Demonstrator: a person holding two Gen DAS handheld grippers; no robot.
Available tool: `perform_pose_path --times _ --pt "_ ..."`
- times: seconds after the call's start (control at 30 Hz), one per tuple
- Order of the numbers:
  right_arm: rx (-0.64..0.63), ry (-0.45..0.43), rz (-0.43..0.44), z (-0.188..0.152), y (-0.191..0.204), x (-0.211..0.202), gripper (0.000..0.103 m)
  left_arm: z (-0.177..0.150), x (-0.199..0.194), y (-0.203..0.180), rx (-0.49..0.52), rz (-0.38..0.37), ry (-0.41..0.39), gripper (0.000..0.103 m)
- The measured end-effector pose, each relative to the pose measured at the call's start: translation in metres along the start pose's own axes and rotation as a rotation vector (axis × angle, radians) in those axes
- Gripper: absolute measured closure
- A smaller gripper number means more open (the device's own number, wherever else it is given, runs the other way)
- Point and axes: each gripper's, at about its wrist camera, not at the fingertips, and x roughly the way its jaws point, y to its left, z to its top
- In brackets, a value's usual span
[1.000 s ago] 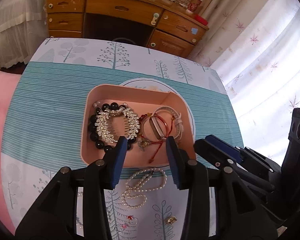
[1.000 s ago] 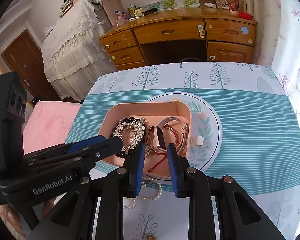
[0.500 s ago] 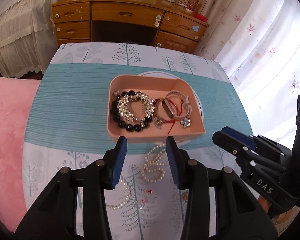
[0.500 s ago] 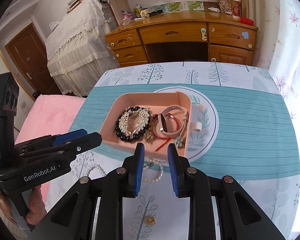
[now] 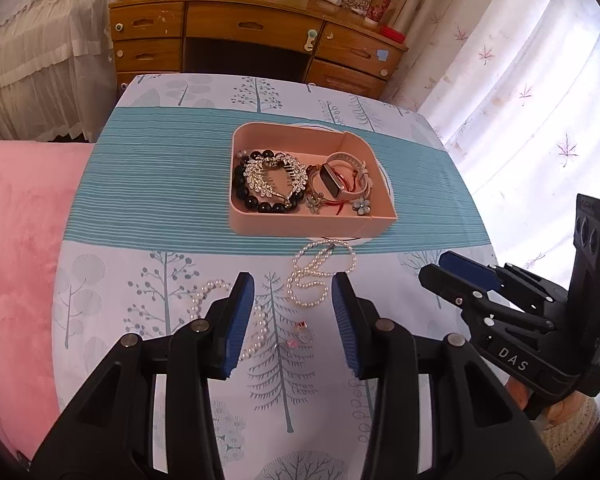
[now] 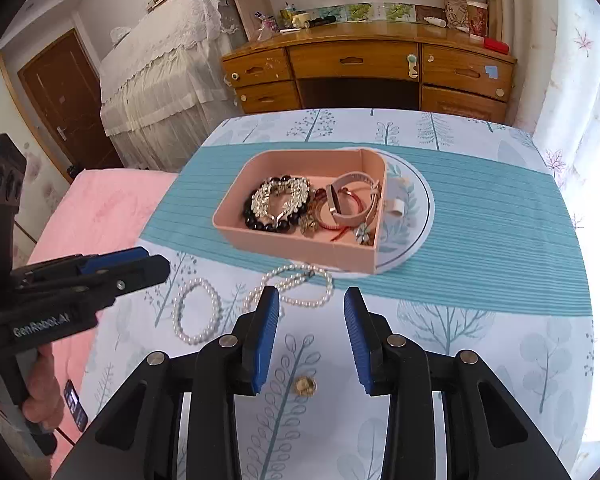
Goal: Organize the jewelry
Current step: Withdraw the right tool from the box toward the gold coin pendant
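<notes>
The table (image 5: 148,184), under a cloth with a teal striped band and pale tree prints, fills most of both views; a wooden desk (image 6: 360,68) stands beyond it at 12 o'clock and a pink blanket (image 5: 16,240) lies at 9 o'clock.

The left hand-held gripper (image 5: 293,320) hangs over the near part of the table with its blue pads apart and nothing between them (released). The right hand-held gripper (image 6: 311,338) hangs at its 3 o'clock; its jaws have just been opening, and they too grasp nothing.

The pink tray (image 5: 300,226) sits on the teal band, at 12 o'clock from both grippers, partly over a round printed medallion (image 6: 416,208). In its 9 o'clock half a black bead bracelet (image 5: 260,205) rings a sparkling silver hair comb (image 5: 272,174). In its 3 o'clock half lie a pale pink watch (image 5: 342,178), a red cord (image 6: 338,236) and two small flower pieces (image 5: 362,205).

Outside the tray, just beside its near wall, lies a looped pearl necklace (image 5: 320,270). A second pearl strand (image 6: 196,312) lies at 9 o'clock from it. Nearer the left gripper sit small pink-stoned earrings (image 5: 300,330) (too small to make out well), and a small gold piece (image 6: 306,386) rests on the cloth between the right gripper's arms.
</notes>
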Motion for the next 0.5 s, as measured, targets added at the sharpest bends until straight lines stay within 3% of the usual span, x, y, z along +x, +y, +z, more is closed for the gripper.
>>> perform_pose_path --times 0.5 --pt "-0.016 0.038 -0.004 -0.03 0.005 0.0 0.069 -0.037 -0.013 0.008 -0.005 0.045 -0.002 0.066"
